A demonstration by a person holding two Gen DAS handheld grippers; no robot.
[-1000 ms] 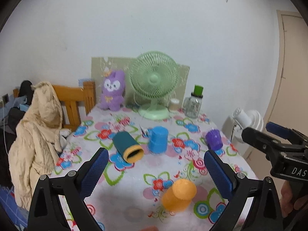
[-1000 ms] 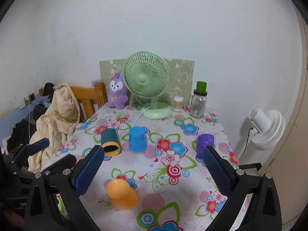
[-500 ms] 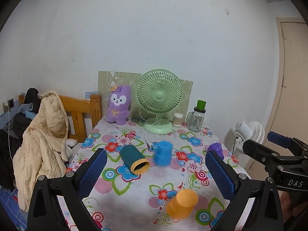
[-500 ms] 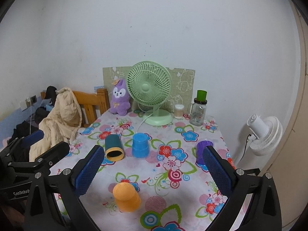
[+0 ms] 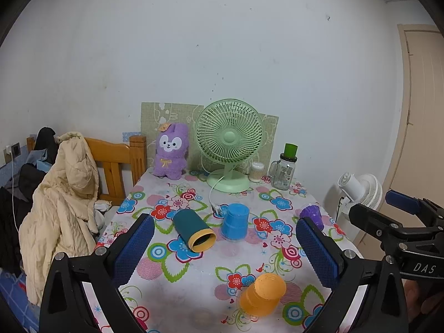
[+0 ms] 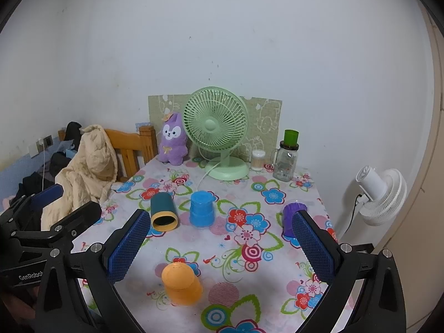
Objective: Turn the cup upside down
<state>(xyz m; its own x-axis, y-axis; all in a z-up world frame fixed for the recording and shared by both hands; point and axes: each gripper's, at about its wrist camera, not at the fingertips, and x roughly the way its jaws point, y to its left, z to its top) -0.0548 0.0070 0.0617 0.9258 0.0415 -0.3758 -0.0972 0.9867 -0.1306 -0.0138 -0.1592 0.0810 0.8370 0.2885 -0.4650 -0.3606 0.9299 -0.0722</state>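
**Mia:** While the two grippers hang over the near edge of the table (image 5: 194,283), which cup lies on its side?

**Ben:** The dark teal cup (image 5: 193,230). It has a yellow rim, and its open mouth points toward us, a bit to the right. It lies near the middle of the flowery tablecloth, just left of the blue cup (image 5: 235,222).

**Mia:** How does the blue cup stand?

**Ben:** Bottom up, with its wide end on the cloth. The orange cup (image 6: 181,283) sits the same way, close to the near edge. The purple cup (image 6: 292,217) is by the right edge, partly hidden behind a blue pad.

**Mia:** Are the grippers holding anything?

**Ben:** No. The left gripper (image 5: 224,252) has its blue pads spread wide with nothing between them. The right gripper (image 6: 220,245) is spread wide too, and it touches no cup.

**Mia:** What is at the far edge?

**Ben:** A green desk fan (image 5: 229,144) in the middle, a purple plush bunny (image 5: 170,151) to its left, and a glass jar with a green lid (image 5: 285,166) to its right. A small cotton swab tub (image 6: 258,160) stands between the fan and the jar.

**Mia:** And off the table?

**Ben:** A wooden chair (image 5: 116,163) with a cream jacket (image 5: 63,199) on the left, and a white fan (image 6: 381,193) on the right.
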